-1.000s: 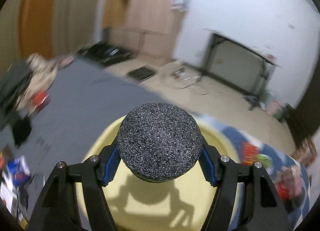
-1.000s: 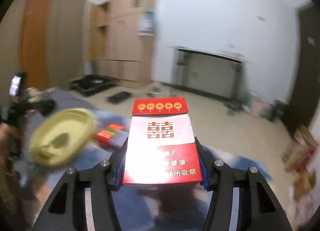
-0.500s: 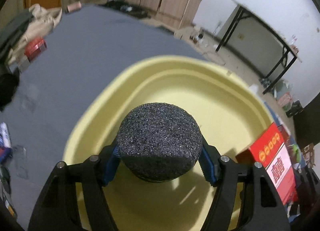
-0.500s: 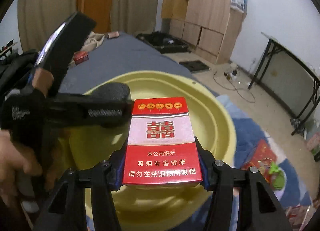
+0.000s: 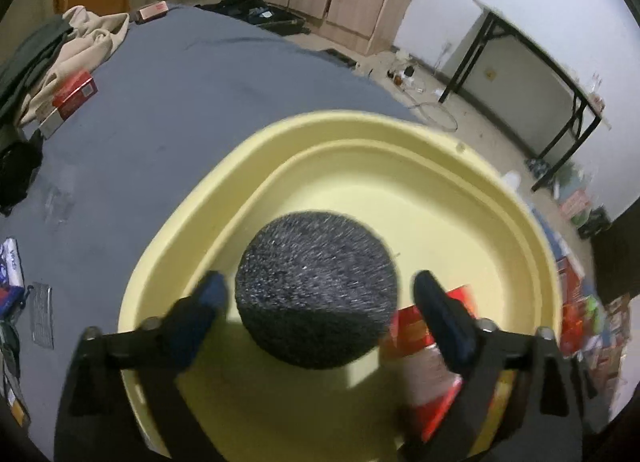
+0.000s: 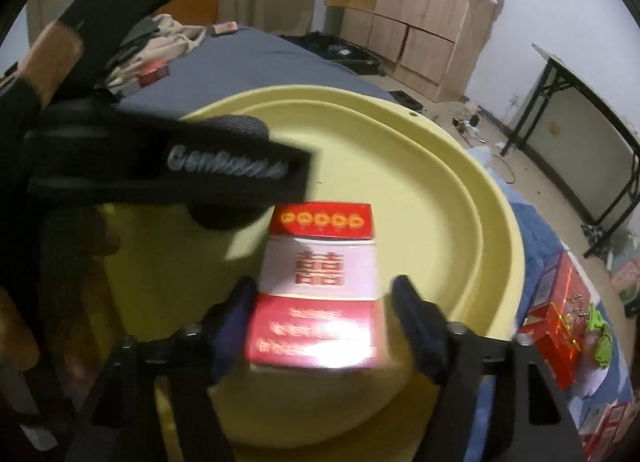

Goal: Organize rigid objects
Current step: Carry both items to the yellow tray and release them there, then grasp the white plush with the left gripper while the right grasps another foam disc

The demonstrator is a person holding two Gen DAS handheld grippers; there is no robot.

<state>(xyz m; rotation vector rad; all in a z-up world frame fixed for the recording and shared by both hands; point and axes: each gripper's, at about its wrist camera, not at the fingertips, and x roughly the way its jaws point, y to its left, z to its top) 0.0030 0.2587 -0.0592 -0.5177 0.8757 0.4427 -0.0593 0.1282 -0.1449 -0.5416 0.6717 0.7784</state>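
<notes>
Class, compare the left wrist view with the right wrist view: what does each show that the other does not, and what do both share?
Only the left wrist view: the speckled grey ball's full round face, loose between the left gripper's opening jaws, clear gaps either side.

Only the right wrist view: the red and white box's printed front between the right gripper's opening jaws, and red packets on the blue cloth.

Both: the yellow basin beneath, the grey bed cover, the wooden cabinets.

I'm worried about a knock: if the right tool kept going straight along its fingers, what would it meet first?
The red and white carton between the opening right tool; behind it probably the yellow basin floor, though depth is unclear.
</notes>
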